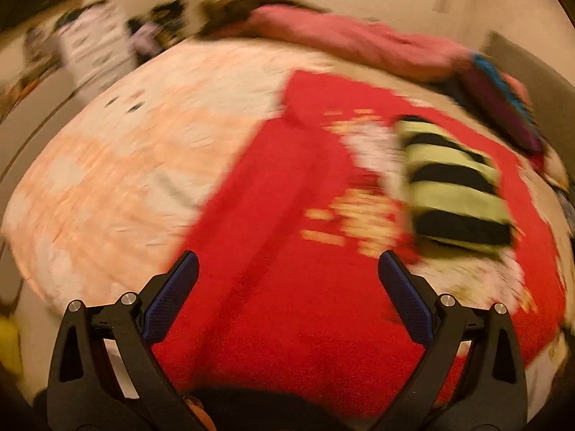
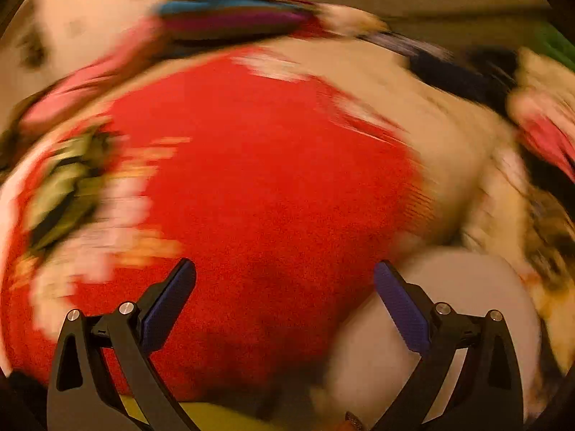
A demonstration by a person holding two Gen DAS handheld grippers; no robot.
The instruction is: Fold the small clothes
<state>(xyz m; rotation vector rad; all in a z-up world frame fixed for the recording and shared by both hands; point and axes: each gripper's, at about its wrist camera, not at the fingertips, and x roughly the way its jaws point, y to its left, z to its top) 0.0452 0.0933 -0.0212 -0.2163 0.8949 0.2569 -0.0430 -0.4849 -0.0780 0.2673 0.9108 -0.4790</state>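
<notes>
Left wrist view, blurred by motion, looks across a bed (image 1: 107,165) covered by a pale peach patterned spread. A large red cloth (image 1: 287,287) with white and yellow markings lies over the right half of the bed, reaching toward its near edge. On that cloth, toward the bed's right edge, sits a small folded garment (image 1: 456,186) in black and pale green stripes. A pink blanket (image 1: 352,39) is bunched along the far edge, with a purple and blue item (image 1: 503,100) at the far right corner. The left gripper (image 1: 287,269) hangs above the red cloth with its blue-padded jaws spread wide and nothing between them. Right wrist view shows the right gripper (image 2: 284,273) likewise spread wide and empty, over the red cloth near the bed's near right corner, with the striped garment off at the left of that view. A jumble of other clothes (image 2: 539,136) lies along the right edge; which piece is which cannot be told. Judging from this, the step in hand is reaching for the next piece. To do it well, slow both grippers, choose one garment, pinch a single layer at two corners or a hem, and lay it flat on bare spread, clear of the folded striped piece.
</notes>
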